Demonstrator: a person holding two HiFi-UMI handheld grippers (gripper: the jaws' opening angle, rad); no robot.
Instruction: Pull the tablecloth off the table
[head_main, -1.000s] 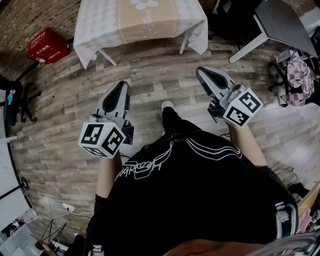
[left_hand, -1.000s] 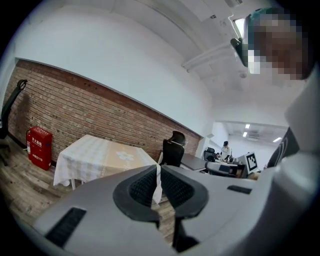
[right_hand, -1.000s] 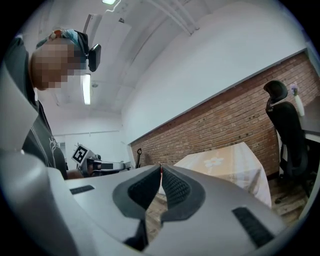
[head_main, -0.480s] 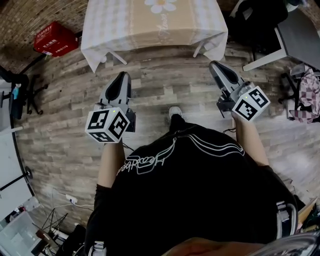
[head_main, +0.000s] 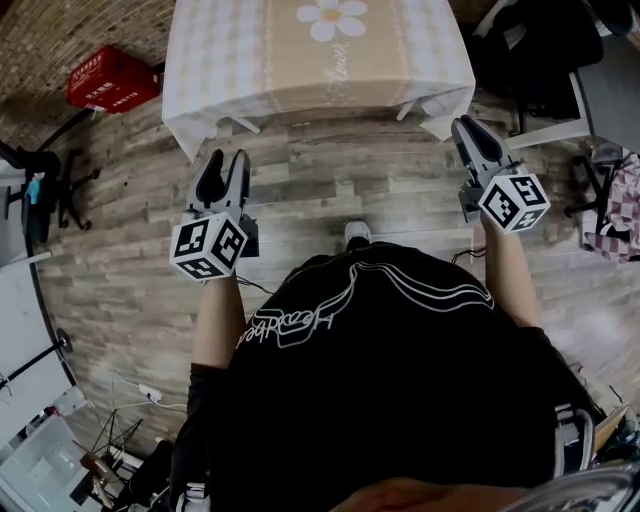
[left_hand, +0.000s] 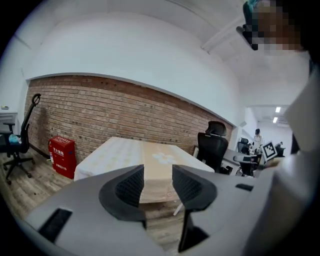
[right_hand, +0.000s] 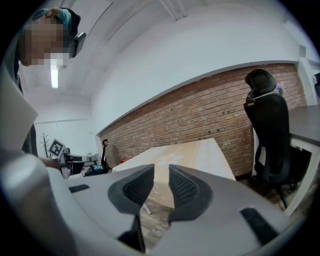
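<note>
**Both grippers short of the table; cloth in place**

The tablecloth (head_main: 320, 50) (left_hand: 125, 152) (right_hand: 190, 152), checked at the sides with a tan centre band and a daisy print, lies spread over the table (head_main: 243, 124). Its edges hang down on every side in view.

The left gripper (head_main: 222, 160) (left_hand: 158, 172) is held over the wooden floor (head_main: 330, 190), just short of the table's near left corner. Its jaws are opening, with a clear gap and nothing between them.

The right gripper (head_main: 468, 125) (right_hand: 161, 172) sits just beside the table's near right corner, apparently not touching the hanging cloth. Its jaws are opening, with a narrow gap and nothing between them.

A red box (head_main: 110, 78) stands on the floor left of the table. A black office chair (head_main: 540, 60) stands to its right.
</note>
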